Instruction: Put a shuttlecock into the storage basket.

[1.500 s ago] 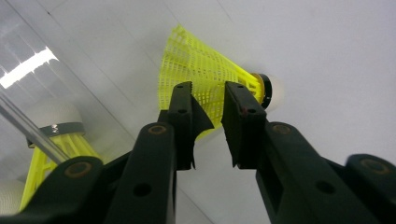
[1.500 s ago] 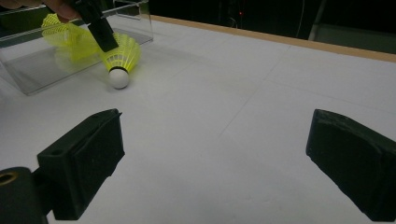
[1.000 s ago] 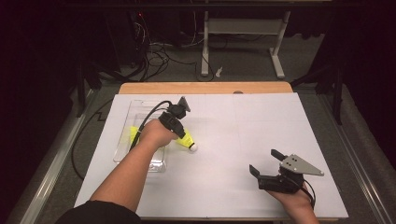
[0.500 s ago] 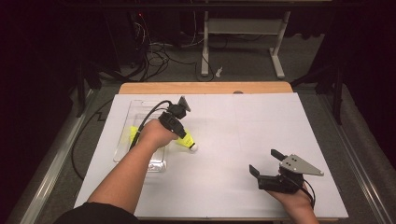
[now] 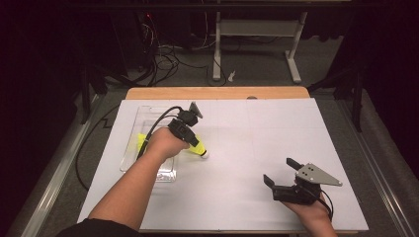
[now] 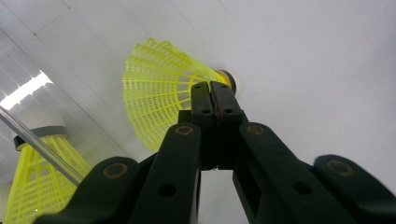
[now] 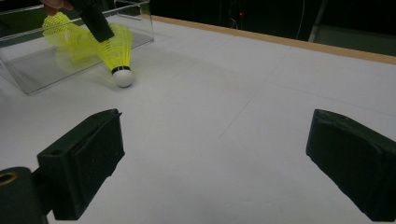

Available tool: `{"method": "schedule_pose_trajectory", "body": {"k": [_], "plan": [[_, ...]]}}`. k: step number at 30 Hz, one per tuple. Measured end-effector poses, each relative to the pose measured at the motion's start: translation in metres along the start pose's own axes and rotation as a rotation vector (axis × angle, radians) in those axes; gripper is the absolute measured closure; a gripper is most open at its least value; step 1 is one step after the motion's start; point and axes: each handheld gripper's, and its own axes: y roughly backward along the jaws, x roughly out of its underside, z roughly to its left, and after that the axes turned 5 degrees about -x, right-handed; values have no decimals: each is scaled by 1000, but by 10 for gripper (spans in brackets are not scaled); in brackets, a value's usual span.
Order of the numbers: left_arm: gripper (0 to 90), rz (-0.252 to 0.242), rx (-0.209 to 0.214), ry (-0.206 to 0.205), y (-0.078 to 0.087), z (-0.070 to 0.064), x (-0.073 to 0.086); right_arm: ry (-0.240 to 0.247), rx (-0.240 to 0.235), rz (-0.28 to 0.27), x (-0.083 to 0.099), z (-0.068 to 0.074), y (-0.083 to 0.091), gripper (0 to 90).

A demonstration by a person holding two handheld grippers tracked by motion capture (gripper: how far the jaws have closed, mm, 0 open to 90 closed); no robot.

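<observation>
A yellow shuttlecock (image 5: 198, 146) with a white cork lies just right of a clear plastic tray (image 5: 129, 157), its cork (image 7: 123, 77) low on the white table. My left gripper (image 5: 190, 138) is shut on its mesh skirt (image 6: 156, 91), the two jaws pressed together (image 6: 215, 91). A second yellow shuttlecock (image 6: 39, 175) stands inside the tray behind its clear wall. Near the front right of the table my right gripper (image 5: 280, 174) is open, its jaws (image 7: 219, 158) wide apart with nothing between them, facing the held shuttlecock (image 7: 114, 46) from a distance.
The white table sheet (image 5: 257, 133) spreads between the two grippers. A wooden edge (image 5: 217, 93) runs along the far side, with cables and a desk frame on the floor beyond. The left gripper's cable (image 5: 158, 118) loops over the tray.
</observation>
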Motion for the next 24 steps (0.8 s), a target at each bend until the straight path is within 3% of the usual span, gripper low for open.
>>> {"method": "schedule_pose_trajectory", "body": {"k": [24], "plan": [[899, -57, -13, 3, 30, -5, 9, 0, -3, 5, 0, 1, -1, 47]]}}
